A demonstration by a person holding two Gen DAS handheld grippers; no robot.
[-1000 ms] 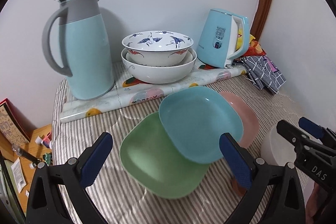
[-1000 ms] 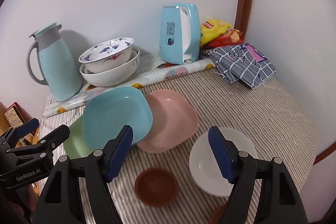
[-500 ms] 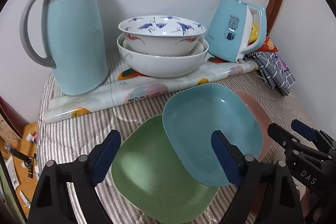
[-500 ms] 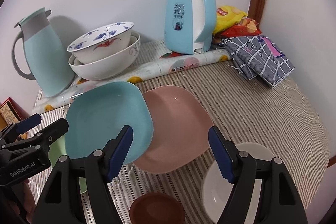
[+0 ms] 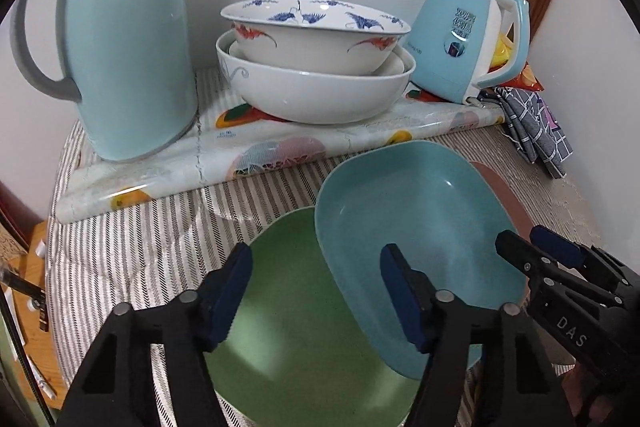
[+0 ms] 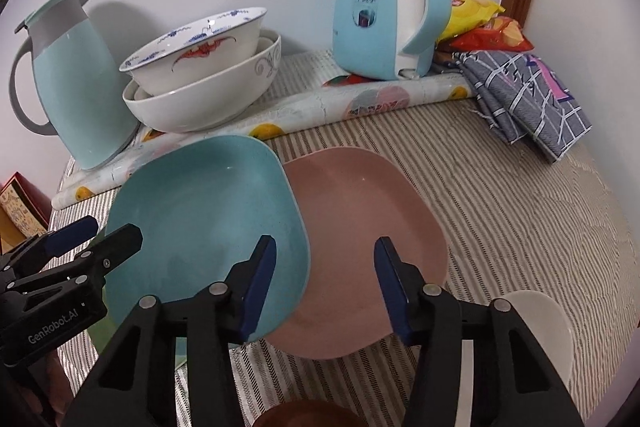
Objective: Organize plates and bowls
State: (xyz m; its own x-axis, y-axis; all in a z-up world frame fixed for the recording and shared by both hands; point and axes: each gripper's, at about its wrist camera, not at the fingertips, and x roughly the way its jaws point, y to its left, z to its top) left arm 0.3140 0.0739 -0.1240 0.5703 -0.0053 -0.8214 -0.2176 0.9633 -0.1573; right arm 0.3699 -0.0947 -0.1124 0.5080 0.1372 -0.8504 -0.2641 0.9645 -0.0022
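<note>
A blue plate (image 5: 416,227) (image 6: 208,223) rests tilted on a green plate (image 5: 296,323) and a pink plate (image 6: 360,227). Behind them a blue-patterned bowl (image 5: 316,35) (image 6: 200,47) sits nested in a large white bowl (image 5: 316,91) (image 6: 208,99). My left gripper (image 5: 316,291) is open, low over the seam of the green and blue plates. My right gripper (image 6: 326,283) is open, low over the blue plate's right edge and the pink plate. A white dish (image 6: 536,331) and a brown dish (image 6: 308,415) lie near the front.
A blue thermos jug (image 5: 124,39) stands back left, a blue electric kettle (image 6: 388,3) back right on a rolled mat (image 5: 240,155). Snack bags (image 6: 476,23) and a folded checked cloth (image 6: 528,95) lie at the right wall. The striped table (image 6: 520,211) drops off at left.
Both grippers have moved forward and down toward the plates, which now look larger. Both stay open. The plates and bowls have not moved.
</note>
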